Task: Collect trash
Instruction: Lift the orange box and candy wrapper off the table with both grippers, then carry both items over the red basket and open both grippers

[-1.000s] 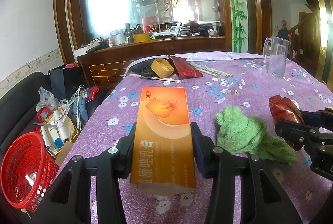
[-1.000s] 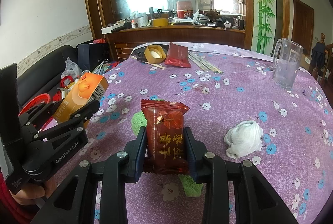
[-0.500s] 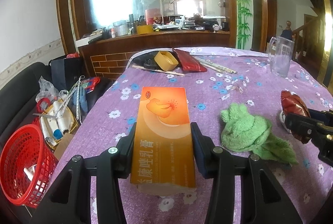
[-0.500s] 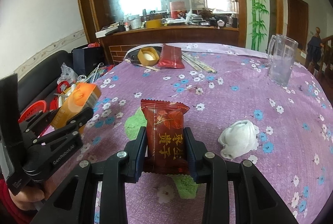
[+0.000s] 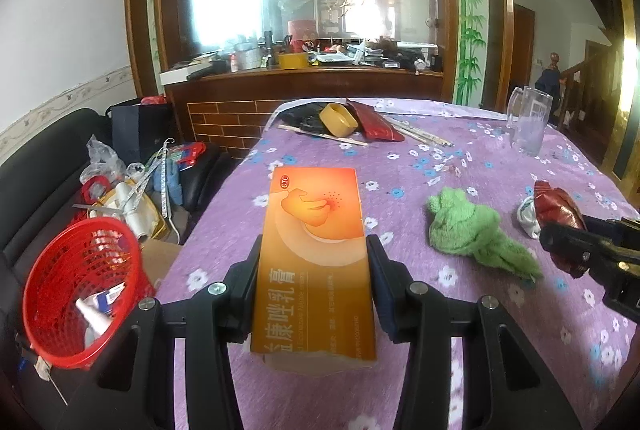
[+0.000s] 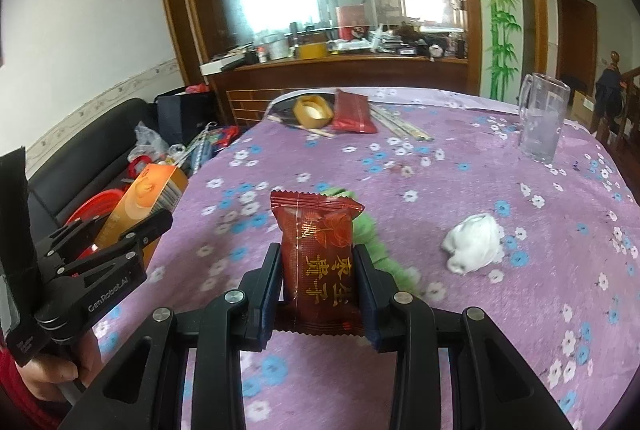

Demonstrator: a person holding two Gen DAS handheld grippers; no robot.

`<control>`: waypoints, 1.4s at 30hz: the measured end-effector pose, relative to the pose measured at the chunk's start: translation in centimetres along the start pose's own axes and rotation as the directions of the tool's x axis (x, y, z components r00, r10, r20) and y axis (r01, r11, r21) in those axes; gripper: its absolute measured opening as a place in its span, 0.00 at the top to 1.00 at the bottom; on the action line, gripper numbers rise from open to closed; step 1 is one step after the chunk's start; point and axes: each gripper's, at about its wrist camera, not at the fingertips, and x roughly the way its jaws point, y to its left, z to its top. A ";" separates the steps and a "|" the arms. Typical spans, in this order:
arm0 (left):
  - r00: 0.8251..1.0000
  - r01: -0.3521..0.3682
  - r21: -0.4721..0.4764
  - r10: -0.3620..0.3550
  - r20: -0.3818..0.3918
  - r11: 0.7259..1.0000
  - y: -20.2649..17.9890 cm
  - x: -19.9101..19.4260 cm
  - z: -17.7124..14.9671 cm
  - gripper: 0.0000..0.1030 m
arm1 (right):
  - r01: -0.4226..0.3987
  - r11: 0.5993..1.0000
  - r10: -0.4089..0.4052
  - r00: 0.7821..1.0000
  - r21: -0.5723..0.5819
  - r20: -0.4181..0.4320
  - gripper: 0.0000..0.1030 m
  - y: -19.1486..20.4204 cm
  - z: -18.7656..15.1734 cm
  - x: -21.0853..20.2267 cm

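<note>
A dining room is shown, with a large wood-framed mirror behind a cluttered wooden sideboard, and in front of it a worktop point(image 5: 460, 166) covered by a purple cloth printed with small flowers. At the far end of the worktop a roll of tan tape point(image 5: 338, 119), a flat red packet point(image 5: 374, 122) and several chopsticks point(image 5: 416, 136) are seen lying together; a clear glass mug point(image 5: 528, 122) stands upright toward the right edge. A crumpled green cloth point(image 5: 476, 230) lies near the middle of the worktop, and a crumpled white tissue point(image 6: 474, 244) lies to its right, apart from it. The left gripper point(image 5: 312, 270) is clamped on an orange medicine box point(image 5: 316, 250), which is pressed between both pads and held above the left edge of the worktop. The right gripper point(image 6: 318, 276) is clamped on a dark red snack wrapper point(image 6: 320, 258), which stands upright between the pads and is held over the green cloth. Beside the worktop, on the left and lower down, a red plastic basket point(image 5: 48, 294) is seen holding a few small items, next to a black sofa piled with household clutter. Part of a hand point(image 6: 52, 376) is visible on the handle of the left gripper.
</note>
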 end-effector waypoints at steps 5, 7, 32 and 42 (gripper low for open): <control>1.000 -0.002 -0.005 0.002 0.016 1.000 1.2 -1.9 -0.8 0.56 | -0.019 0.999 0.019 1.000 -0.026 -0.005 0.63 2.4 -0.7 -0.7; 1.000 -0.001 -0.013 0.001 0.021 1.000 1.7 -2.4 -0.8 0.56 | -0.023 0.999 0.023 1.000 -0.041 -0.009 0.63 3.4 -0.9 -0.8; 0.996 -0.090 -0.192 0.094 0.008 0.977 14.3 -5.4 -2.6 0.56 | -0.155 0.972 0.137 0.985 -0.180 -0.109 0.63 15.6 1.1 2.9; 0.986 -0.167 -0.308 0.159 -0.049 0.937 22.4 -5.0 -3.8 0.56 | -0.302 0.933 0.265 0.944 -0.196 -0.197 0.63 21.7 3.3 6.7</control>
